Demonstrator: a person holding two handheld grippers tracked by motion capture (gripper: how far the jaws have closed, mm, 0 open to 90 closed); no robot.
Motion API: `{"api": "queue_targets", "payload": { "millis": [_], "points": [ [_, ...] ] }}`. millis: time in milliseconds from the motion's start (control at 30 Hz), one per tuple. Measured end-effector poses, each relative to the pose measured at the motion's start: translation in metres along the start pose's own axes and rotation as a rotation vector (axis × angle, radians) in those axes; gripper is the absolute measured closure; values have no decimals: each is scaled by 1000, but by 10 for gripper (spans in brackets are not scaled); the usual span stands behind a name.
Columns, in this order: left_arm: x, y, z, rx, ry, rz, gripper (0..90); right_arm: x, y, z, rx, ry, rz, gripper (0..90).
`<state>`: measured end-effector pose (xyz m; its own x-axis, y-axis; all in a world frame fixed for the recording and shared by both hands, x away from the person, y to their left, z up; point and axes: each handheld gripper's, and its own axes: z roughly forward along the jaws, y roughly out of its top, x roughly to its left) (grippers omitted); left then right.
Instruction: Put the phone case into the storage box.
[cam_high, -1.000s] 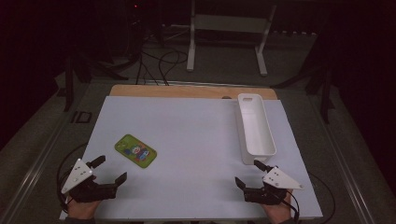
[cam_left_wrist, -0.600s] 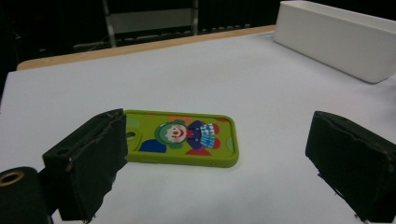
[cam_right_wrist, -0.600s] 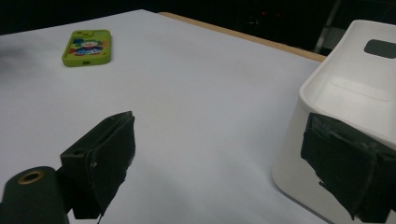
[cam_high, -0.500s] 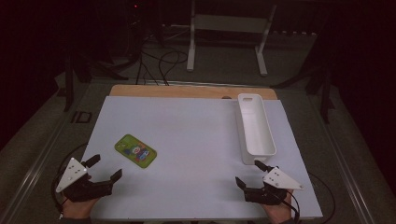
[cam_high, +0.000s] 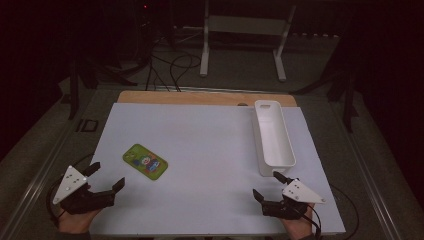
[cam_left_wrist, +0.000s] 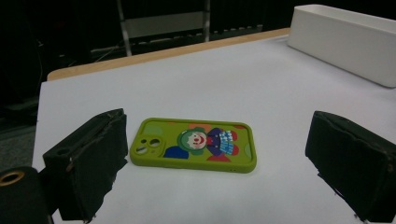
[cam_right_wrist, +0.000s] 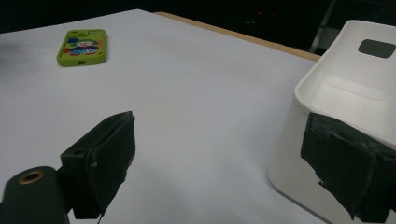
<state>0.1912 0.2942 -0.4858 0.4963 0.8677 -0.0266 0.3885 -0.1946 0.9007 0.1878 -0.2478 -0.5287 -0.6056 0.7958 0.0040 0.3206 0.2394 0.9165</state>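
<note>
Moved: left gripper (cam_high: 106, 176) has slid outward toward the table's near-left corner; right gripper (cam_high: 269, 186) unchanged.
Left gripper: jaws spread wide, empty, aimed at the case.
Right gripper: released, empty, just beside the bin (cam_high: 272, 136).
Case (cam_high: 145, 161): flat on the white sheet (cam_high: 200, 150), just ahead of the left gripper.

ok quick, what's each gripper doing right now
left gripper: open, holding nothing, jaws facing the green phone case.
right gripper: open, holding nothing, beside the white bin.
</note>
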Motion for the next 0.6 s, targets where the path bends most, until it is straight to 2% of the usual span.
{"api": "queue_targets", "payload": {
  "millis": [200,600],
  "points": [
    [0,11,3,21,9,20,71,0,0,0,-3,-2,1,101],
    [8,21,14,55,31,1,95,0,0,0,-4,-6,4,101]
  ]
}}
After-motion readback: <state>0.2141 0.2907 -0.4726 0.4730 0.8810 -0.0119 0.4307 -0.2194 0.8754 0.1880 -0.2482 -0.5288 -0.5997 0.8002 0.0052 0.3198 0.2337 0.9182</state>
